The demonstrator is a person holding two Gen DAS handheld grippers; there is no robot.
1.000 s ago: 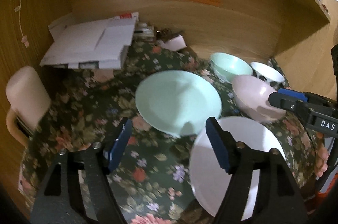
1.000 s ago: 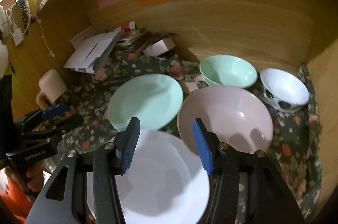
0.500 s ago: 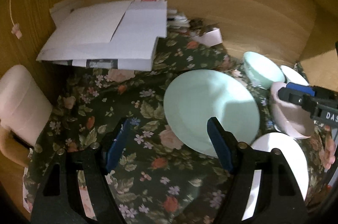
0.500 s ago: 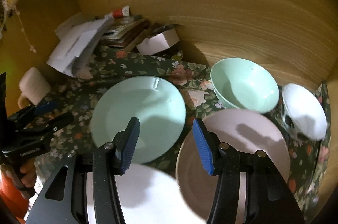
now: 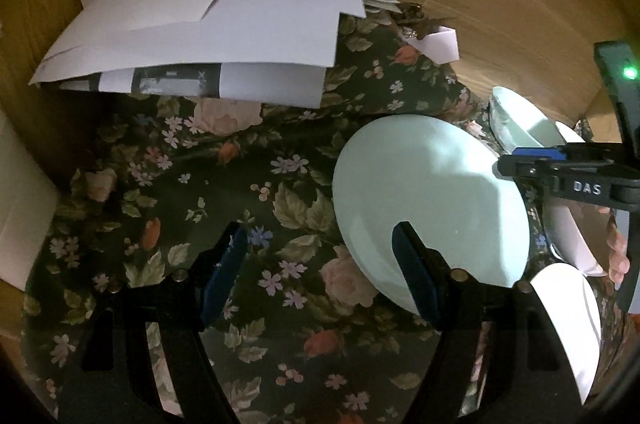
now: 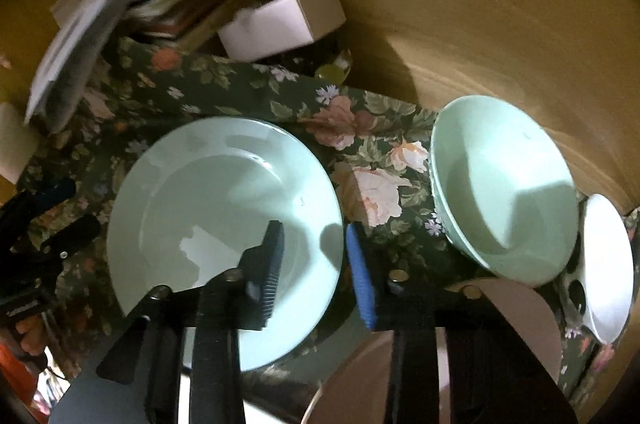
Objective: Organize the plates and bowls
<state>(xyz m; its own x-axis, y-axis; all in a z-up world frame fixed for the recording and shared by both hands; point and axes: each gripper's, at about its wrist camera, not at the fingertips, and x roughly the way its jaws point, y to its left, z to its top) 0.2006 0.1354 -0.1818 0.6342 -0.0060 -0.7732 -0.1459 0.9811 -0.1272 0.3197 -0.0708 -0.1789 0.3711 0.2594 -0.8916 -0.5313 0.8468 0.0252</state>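
Observation:
A mint-green plate [image 6: 208,192] lies flat on the floral cloth [image 5: 192,184]. My right gripper [image 6: 314,264] hangs over the plate's right rim, one finger above the plate and the other just outside the rim. Its jaws are closing, with a gap still showing on the plate side. My left gripper [image 5: 320,264] stands open over the cloth at the left edge of the mint plate [image 5: 432,200], and nothing sits between its fingers. Right of the plate stand a mint bowl [image 6: 504,192] and a spotted white bowl [image 6: 608,264]. A pink bowl [image 6: 520,324] lies near, under the right gripper. A white plate [image 5: 568,324] lies lower right.
A stack of white papers [image 5: 208,24] fills the back left, with a small white box [image 6: 280,24] beside it. At the far left stands a cream mug [image 5: 20,200]. A curved wooden wall [image 6: 480,4] closes the back and right.
Both grippers moved forward and down toward the mint plate. The right jaws narrowed around its right rim. The left gripper shifted over the cloth to the plate's left, staying wide.

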